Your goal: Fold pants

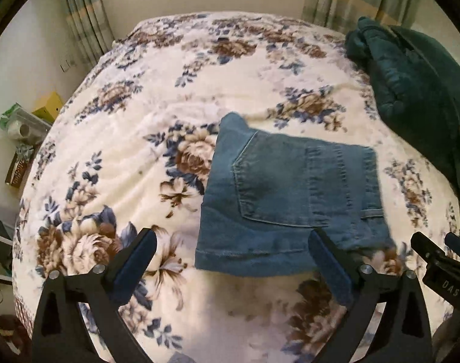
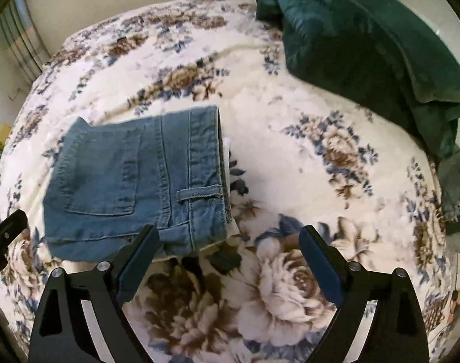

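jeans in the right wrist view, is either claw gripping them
No, the jeans lie folded on the blanket and the right claw gapes empty above it.

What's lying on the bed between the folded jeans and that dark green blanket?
Nothing but bedspread. In the right wrist view, only the flowered cover stretches between the jeans and the green blanket; the left wrist view shows the same bare gap.

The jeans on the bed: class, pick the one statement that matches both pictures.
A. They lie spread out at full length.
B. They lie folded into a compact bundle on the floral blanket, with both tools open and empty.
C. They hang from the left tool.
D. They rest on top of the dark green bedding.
B: the jeans lie folded with a back pocket up on the floral blanket, clear of the left tool and right tool.
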Motion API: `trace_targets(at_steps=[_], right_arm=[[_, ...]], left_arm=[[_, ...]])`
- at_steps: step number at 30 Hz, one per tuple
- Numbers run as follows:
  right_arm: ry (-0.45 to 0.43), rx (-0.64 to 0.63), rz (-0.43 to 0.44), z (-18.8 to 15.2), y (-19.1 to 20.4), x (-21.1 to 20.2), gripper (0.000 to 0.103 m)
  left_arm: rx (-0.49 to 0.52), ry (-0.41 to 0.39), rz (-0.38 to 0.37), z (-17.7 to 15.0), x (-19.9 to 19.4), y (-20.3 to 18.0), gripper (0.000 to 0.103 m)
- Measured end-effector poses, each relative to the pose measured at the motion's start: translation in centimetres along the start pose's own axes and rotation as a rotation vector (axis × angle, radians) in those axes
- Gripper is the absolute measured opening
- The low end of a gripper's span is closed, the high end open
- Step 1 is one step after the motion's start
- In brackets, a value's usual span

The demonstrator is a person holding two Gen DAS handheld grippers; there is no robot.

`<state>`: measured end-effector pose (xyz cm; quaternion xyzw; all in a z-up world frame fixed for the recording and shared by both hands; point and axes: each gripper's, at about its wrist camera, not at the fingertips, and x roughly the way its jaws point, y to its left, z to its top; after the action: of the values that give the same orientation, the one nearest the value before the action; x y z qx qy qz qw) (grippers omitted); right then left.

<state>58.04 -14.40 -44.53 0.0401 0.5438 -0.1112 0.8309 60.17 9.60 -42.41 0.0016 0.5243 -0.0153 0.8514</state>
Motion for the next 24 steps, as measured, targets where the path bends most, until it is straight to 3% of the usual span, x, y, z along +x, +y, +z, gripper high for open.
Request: trace_targets(at_steps=[11, 24], right_arm=[[-0.124, -0.024, 0.041, -3.3, -2.7, -14.8, 0.096], [-0.247, -0.046, 0.09, -10.8, -7.6, -34.4, 0.096]], left_arm=[[0.026, -0.087, 0.012, -3.4, -13.8, -2.8, 0.102], [-0.013, -0.202, 0.071, -10.2, -32.0, -4.0, 0.102]])
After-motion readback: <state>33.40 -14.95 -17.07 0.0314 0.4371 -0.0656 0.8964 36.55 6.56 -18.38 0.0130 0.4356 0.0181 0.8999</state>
